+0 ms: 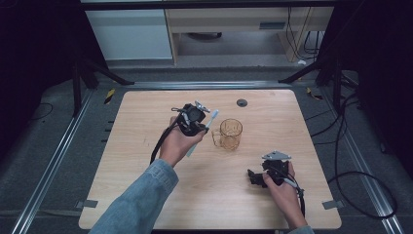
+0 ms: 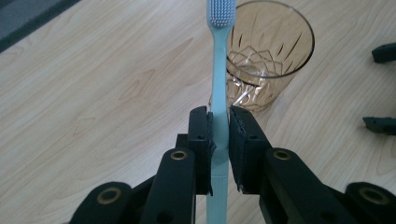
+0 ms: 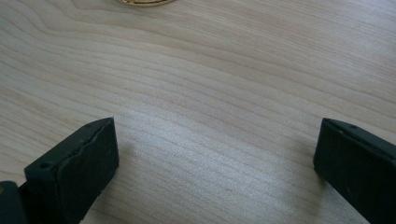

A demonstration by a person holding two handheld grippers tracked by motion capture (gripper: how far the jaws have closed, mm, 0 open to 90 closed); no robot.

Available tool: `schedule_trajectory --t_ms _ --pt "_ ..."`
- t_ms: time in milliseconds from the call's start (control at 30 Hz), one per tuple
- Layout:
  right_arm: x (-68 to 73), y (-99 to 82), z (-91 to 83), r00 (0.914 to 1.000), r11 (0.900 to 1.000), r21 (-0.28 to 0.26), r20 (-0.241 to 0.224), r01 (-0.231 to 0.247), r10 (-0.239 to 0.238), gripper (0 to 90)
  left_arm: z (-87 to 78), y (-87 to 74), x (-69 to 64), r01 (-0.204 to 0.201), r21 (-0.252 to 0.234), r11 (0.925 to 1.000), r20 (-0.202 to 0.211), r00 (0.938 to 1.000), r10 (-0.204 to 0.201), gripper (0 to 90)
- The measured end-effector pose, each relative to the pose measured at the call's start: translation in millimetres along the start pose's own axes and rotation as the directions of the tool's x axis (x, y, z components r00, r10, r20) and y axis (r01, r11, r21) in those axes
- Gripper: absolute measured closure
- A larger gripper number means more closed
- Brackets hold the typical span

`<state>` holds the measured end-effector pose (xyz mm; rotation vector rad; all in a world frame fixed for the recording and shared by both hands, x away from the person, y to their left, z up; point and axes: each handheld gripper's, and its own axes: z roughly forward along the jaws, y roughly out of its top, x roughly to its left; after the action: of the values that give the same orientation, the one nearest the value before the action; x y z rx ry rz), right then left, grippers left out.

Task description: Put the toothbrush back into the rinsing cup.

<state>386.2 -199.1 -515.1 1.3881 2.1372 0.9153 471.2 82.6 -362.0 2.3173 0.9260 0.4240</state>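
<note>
A light blue toothbrush (image 2: 218, 84) is clamped by its handle between the jaws of my left gripper (image 2: 219, 122), bristle head pointing away over the rim of an amber glass mug (image 2: 266, 51). From above, the left gripper (image 1: 201, 125) hovers just left of the mug (image 1: 230, 134), and the toothbrush (image 1: 211, 118) slants up toward it. My right gripper (image 1: 254, 178) rests low near the table's front right, jaws spread wide over bare wood (image 3: 215, 154) with nothing between them.
The light wooden table (image 1: 146, 112) has a small round grommet (image 1: 242, 103) near its back edge. Black frame legs and cables stand on the grey floor around it. The mug's base (image 3: 144, 2) peeks in at the top of the right gripper view.
</note>
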Motion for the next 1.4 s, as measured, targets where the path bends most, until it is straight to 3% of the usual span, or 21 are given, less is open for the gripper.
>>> schedule_trajectory --t_ms 300,500,800,1200,1400 --pt "0.4 0.1 -0.2 1.0 1.0 0.001 0.0 0.005 -0.005 0.6 -0.9 1.7 -4.3 0.016 -0.099 0.995 -0.029 0.9994 -0.019 78.8" --pt "0.4 0.0 -0.1 0.9999 0.9999 -0.001 -0.005 0.015 -0.015 0.6 -2.9 2.3 -7.0 0.021 -0.162 0.9866 -0.037 0.999 -0.027 78.8" --pt "0.7 0.0 -0.1 0.9998 0.9999 -0.002 -0.01 0.015 -0.015 0.6 -9.3 6.0 -9.5 0.018 -0.252 0.9676 -0.057 0.9978 -0.033 78.8" --pt "0.8 0.0 0.0 0.9996 0.9997 -0.003 -0.017 0.023 -0.023 0.5 -14.9 5.5 -9.6 0.01 -0.373 0.9278 -0.092 0.9946 -0.048 78.8" --pt "0.8 0.0 0.1 0.9994 0.9996 -0.003 -0.022 0.027 -0.027 0.4 -15.8 2.2 -10.2 0.009 -0.446 0.895 -0.1 0.9932 -0.059 78.8"
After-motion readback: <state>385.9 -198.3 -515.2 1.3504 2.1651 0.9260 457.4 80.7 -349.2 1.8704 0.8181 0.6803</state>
